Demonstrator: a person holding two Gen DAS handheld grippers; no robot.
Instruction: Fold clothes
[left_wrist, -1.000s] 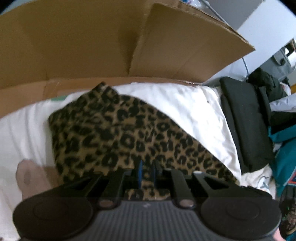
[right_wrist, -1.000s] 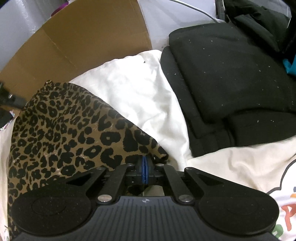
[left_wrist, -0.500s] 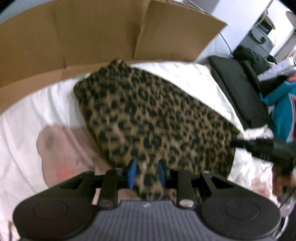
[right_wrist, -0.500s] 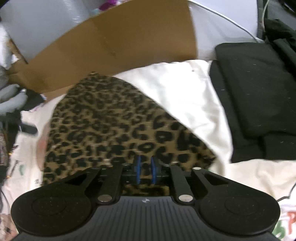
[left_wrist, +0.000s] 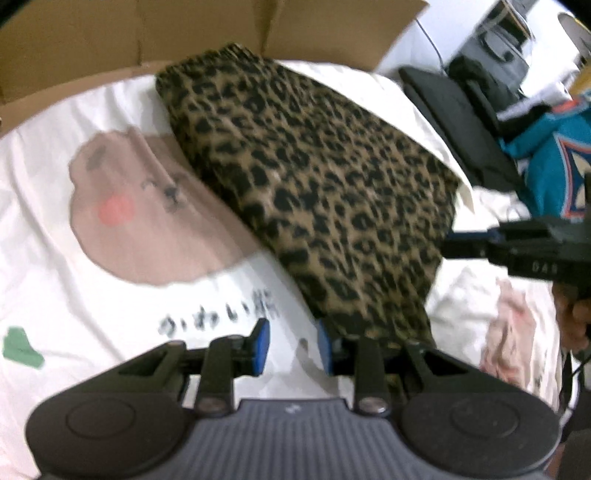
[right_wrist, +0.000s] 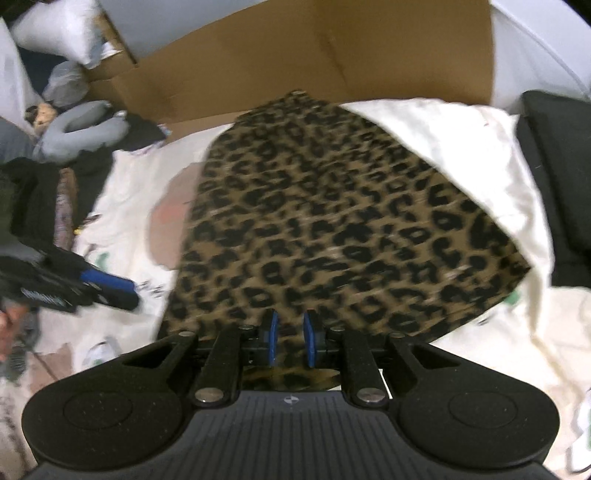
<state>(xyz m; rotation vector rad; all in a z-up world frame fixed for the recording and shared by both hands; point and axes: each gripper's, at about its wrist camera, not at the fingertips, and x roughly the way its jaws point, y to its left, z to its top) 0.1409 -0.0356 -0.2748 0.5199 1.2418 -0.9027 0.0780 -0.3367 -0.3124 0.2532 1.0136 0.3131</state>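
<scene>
Leopard-print garment: pattern motion-blurred; near edge hidden behind right hand-held gripper. Bear print on sheet: right part covered by garment. Printed characters: blurred, illegible. Cardboard box: cut off at top edge.

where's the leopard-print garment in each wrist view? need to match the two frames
Left wrist: leopard-print garment runs diagonally from top centre down to the right finger of the left gripper, whose jaws are apart.
Right wrist: it fills the middle of the picture, its near edge under the right gripper, whose jaws are apart.
Shared landmark: the cardboard box behind the garment's far end.
</scene>
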